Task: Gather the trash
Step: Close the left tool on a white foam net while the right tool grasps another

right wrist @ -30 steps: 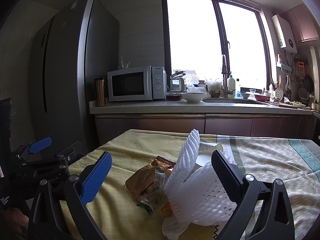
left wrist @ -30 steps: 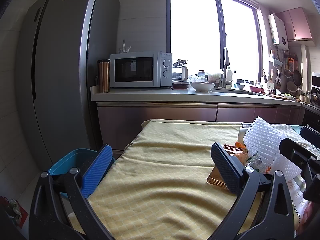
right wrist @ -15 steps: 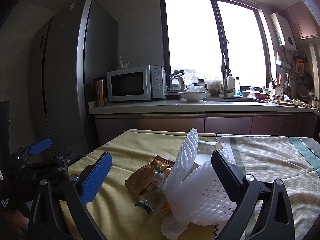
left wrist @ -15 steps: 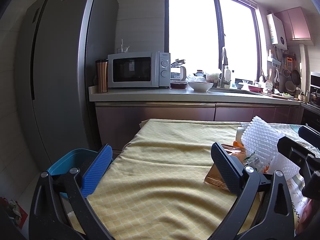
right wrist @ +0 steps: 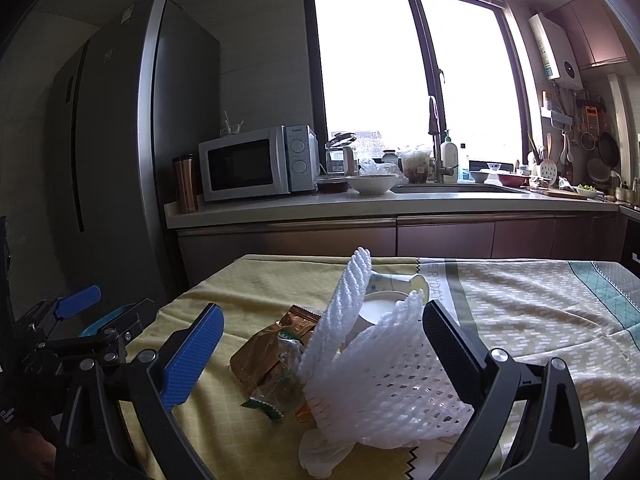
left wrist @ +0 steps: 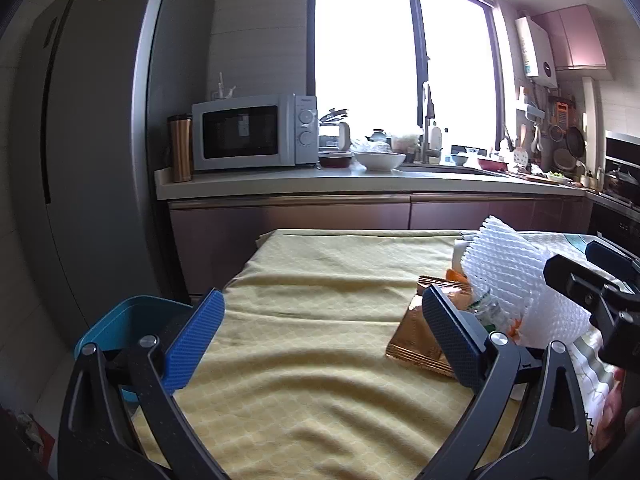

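Note:
A pile of trash lies on the yellow tablecloth (right wrist: 256, 280): a white foam fruit net (right wrist: 384, 368), a brown foil wrapper (right wrist: 260, 356), a clear candy wrapper (right wrist: 280, 388) and a paper cup (right wrist: 396, 282) on its side. My right gripper (right wrist: 320, 352) is open, its jaws on either side of the net and wrappers. My left gripper (left wrist: 320, 336) is open and empty over the cloth, left of the pile; the foil wrapper (left wrist: 416, 340) and net (left wrist: 516, 276) show at its right finger. A blue bin (left wrist: 120, 328) stands on the floor at the table's left edge.
A grey fridge (left wrist: 92, 160) stands at left. A counter (left wrist: 360, 184) behind the table carries a microwave (left wrist: 252, 132), a metal tumbler (left wrist: 180, 148), a white bowl (left wrist: 380, 160) and a sink with dishes. The patterned cloth (right wrist: 540, 320) stretches to the right.
Both views have shifted only slightly. The trash pile sits a little deeper between my right gripper's jaws. Both grippers stay open.

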A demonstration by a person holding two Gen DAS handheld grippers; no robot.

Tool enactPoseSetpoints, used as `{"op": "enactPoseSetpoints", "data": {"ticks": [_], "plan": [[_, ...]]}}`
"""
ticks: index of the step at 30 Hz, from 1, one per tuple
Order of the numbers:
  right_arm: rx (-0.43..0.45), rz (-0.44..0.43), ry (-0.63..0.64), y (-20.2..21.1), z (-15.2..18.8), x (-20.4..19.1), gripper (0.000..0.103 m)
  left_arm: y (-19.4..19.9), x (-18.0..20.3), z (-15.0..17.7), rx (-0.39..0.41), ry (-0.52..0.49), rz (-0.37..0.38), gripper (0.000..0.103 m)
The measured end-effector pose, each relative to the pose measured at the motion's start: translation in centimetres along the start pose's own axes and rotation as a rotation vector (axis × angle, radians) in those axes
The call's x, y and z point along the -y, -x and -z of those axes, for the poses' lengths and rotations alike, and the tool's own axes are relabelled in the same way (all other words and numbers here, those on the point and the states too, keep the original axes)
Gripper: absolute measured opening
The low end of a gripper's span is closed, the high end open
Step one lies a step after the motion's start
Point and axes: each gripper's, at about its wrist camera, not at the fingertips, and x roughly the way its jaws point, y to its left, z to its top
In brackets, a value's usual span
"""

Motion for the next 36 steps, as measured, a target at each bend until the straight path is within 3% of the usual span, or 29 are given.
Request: {"op": "enactPoseSetpoints", "data": {"ticks": [6,11,15,20,23,27,30,32,33,36], "plan": [[-0.018,0.038,-0.047,0.1,0.3,2.4,0.096,-0.5,2.2,0.3,-0.022,-0.055,0.081,0.097],[-0.069,0.062,-0.143,-0.5,0.9,5.5,0.096,-0.9,5.1,0.0,-0.020,-0.129,0.208,0.097],[-0.121,0.040,-0.203,-1.1,1.6,7.5,0.093,-1.7,7.8,-0.5,-0.015,-0.199,0.326,0.097],[-0.184,-0.007,-0.246,-2.2,2.5,8.6,0.088,-3.4,11.4,-0.5,-0.028,-0.276,0.400,0.097],[-0.218,-0.025,-0.266,-2.9,2.9,9.3,0.083,-4.8,12.5,-0.6,-0.054,-0.283,0.439,0.091],[-0.242,-0.073,-0.295,-3.3,3.5,10.1,0.080,-6.1,13.3,-0.7,-0.086,-0.282,0.463,0.066],[-0.257,-0.107,-0.302,-3.5,3.8,10.2,0.062,-6.5,13.3,-0.5,-0.113,-0.276,0.489,0.045],[-0.267,-0.121,-0.301,-3.6,3.9,10.1,0.043,-6.5,13.2,-0.5,-0.129,-0.267,0.502,0.030],[-0.268,-0.125,-0.298,-3.6,3.9,10.1,0.038,-6.6,13.0,-0.6,-0.134,-0.259,0.504,0.022],[-0.266,-0.127,-0.284,-3.4,3.7,9.9,0.017,-6.5,12.3,-0.8,-0.144,-0.230,0.508,0.014]]}}
